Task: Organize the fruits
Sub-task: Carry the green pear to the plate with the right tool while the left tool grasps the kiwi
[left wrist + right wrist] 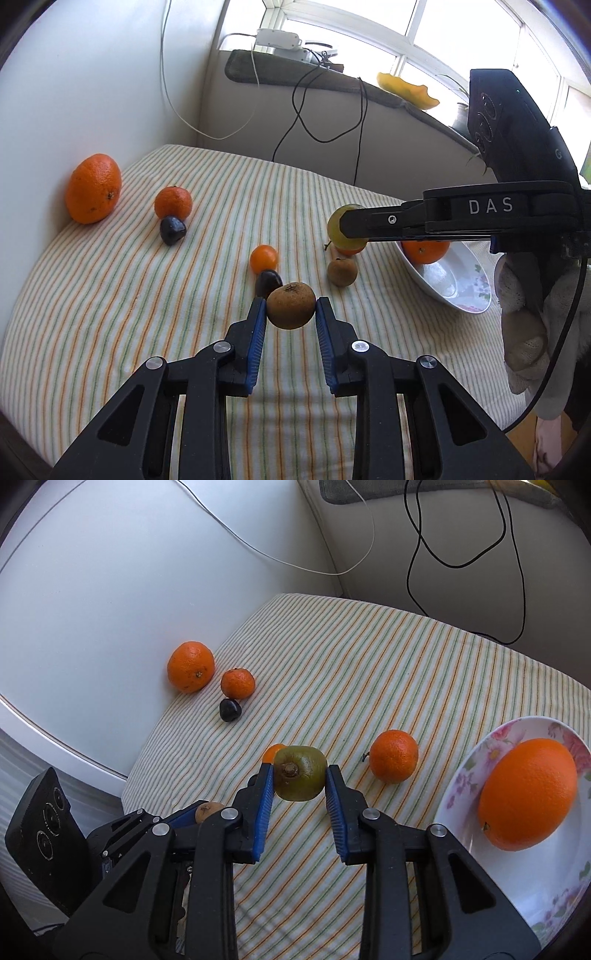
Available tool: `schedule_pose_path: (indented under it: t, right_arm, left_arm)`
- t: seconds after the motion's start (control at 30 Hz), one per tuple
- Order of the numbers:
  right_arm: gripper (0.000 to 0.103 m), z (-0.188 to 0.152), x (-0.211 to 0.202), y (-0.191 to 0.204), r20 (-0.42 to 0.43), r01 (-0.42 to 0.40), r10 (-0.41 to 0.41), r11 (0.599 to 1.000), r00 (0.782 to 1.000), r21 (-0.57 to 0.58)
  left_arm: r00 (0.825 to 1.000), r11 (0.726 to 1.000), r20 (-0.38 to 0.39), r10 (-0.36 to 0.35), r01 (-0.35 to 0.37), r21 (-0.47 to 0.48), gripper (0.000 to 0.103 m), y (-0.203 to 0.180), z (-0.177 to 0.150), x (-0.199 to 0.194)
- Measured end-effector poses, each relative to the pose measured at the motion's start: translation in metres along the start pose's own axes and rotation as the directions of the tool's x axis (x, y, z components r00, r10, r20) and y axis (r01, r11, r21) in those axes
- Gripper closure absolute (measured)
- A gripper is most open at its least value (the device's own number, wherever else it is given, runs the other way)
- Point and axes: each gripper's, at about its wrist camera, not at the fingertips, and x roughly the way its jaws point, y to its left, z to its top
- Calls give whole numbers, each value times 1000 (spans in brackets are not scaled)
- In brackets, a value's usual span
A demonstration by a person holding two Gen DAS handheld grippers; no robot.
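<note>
My left gripper [291,308] is shut on a brown round fruit [291,305] above the striped cloth. My right gripper [300,775] is shut on a green-brown kiwi [301,773], also seen in the left wrist view [341,229]. A white floral bowl [461,794] at the right holds a large orange [528,799]. Loose on the cloth are a big orange [93,189], a mandarin [173,202], a dark plum [172,229], a small orange fruit [263,257], a second dark fruit [266,282], another brown fruit [342,272] and a mandarin [393,756].
A white wall [92,74] bounds the cloth-covered table [110,314] on the left and back. Black and white cables [314,110] hang from a windowsill [332,79] behind. A gloved hand [524,314] holds the right gripper's handle at the right.
</note>
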Motion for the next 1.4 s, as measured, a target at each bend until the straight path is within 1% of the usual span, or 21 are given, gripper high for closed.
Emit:
schedule_pose_path:
  t: [0.1,0.23,0.47,0.6,0.73,1.03,1.4]
  right_arm:
    - [74,-7,-15,-4,19,-13,13,1000,1000,9]
    - [73,-17,-34,-13,49,-11,10,1000,999,24]
    - [73,-36,-68,-32,101,9,-14,999,995,51]
    - [73,-47,-83,-47,121,32,-40,997,992,69]
    - [73,-57,-93,-62,128,58,-69,994,989,90]
    - [73,-75,-106,-93,129,83,-102,986,986,146]
    - [73,-91,-110,-123,119,96,-120,977,986,191]
  left_arm:
    - [1000,1000,5,-18,17,14,78,-9,5,1]
    - [999,999,10,-43,43,30,78,-21,10,2]
    - [996,994,8,-94,93,58,78,-45,13,6]
    - [993,990,3,-121,121,75,78,-60,15,11]
    - [990,985,-2,-144,144,96,78,-74,16,16]
    - [983,973,-40,-179,182,144,78,-107,16,34]
    - [978,958,-69,-195,205,199,78,-139,16,54]
